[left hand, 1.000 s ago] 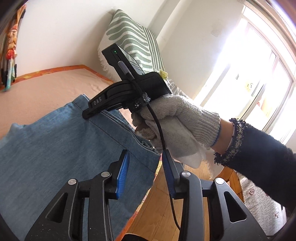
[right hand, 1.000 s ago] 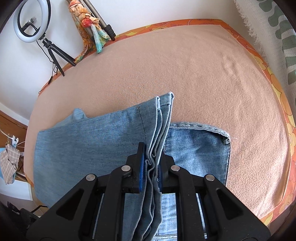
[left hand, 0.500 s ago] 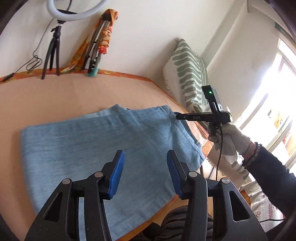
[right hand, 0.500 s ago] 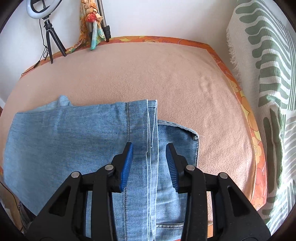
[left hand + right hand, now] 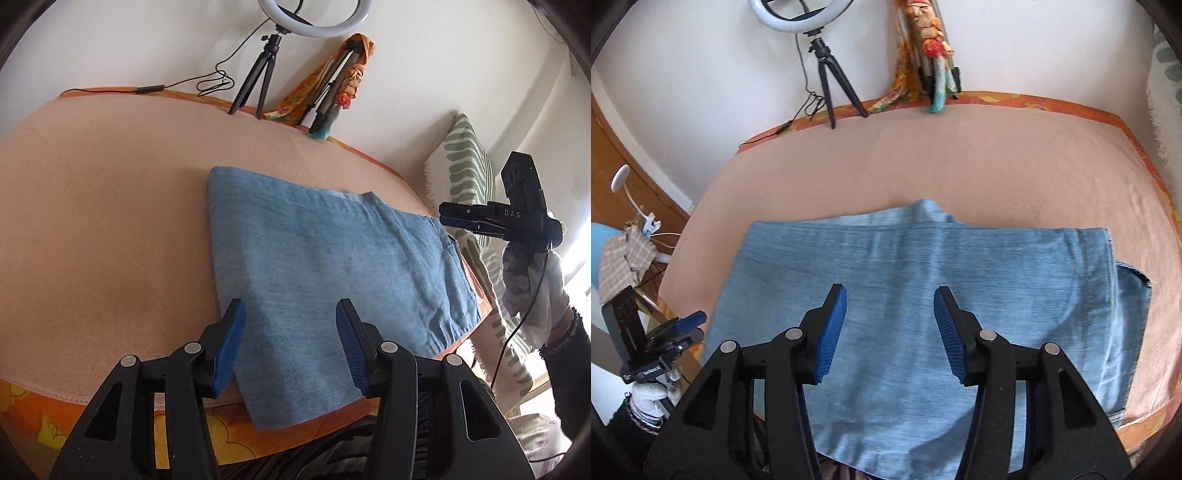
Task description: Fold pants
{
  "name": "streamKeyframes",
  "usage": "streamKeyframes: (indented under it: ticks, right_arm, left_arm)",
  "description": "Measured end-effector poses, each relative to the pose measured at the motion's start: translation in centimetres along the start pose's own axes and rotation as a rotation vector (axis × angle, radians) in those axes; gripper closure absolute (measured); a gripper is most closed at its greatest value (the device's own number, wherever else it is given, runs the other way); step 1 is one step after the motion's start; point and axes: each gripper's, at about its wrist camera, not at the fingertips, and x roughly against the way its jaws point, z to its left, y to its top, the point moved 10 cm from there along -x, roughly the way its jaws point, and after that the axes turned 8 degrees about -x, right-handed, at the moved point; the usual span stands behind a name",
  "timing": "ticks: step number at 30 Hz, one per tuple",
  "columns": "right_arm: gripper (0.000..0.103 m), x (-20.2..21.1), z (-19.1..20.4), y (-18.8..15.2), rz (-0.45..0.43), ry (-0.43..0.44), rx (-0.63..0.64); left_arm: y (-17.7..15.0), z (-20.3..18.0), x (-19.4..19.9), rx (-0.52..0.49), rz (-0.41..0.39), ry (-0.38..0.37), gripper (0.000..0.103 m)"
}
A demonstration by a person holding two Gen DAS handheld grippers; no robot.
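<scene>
Folded pants (image 5: 923, 280) flat on bed (image 5: 960, 166); left gripper (image 5: 290, 343) and right gripper (image 5: 890, 328) fingers just opening, parted, empty.

A bed (image 5: 110, 229) covered by a peach blanket (image 5: 960, 166), with an orange flowered sheet showing along its edges. Folded blue jeans (image 5: 332, 266) lie flat on the blanket at the near edge, one end hanging slightly over it. At the far edge, against the wall, stand a ring light on a small tripod (image 5: 258, 88) and a folded tripod draped in a patterned scarf (image 5: 332, 88).
</scene>
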Motion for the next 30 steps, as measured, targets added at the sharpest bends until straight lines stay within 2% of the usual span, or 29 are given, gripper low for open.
streamKeyframes:
  ticks: [7, 11, 15, 19, 24, 30]
  right_arm:
    - [0.047, -4.3, 10.0, 0.1, 0.099, 0.112, 0.098]
    - [0.045, -7.4, 15.5, -1.5, 0.188, 0.138, 0.162]
    - [0.044, -11.4, 19.9, -3.0, 0.277, 0.087, 0.207]
    - [0.044, -14.9, 22.4, -3.2, 0.331, 0.025, 0.218]
    - [0.044, -18.2, 23.1, -3.1, 0.370, -0.084, 0.215]
    - [0.044, -20.0, 23.6, -3.9, 0.406, -0.195, 0.263]
  left_arm:
    - [-2.0, 2.0, -0.5, 0.036, 0.018, 0.060, 0.054]
    - [-2.5, 1.7, -0.3, -0.030, 0.007, 0.090, 0.054]
    - [-2.6, 1.6, -0.1, -0.030, -0.002, 0.073, 0.054]
    - [-2.9, 1.5, 0.2, -0.025, -0.013, 0.054, 0.054]
    - [-3.2, 1.2, 0.5, -0.018, -0.022, 0.016, 0.054]
    - [-3.3, 1.1, 0.7, 0.004, -0.029, -0.022, 0.054]
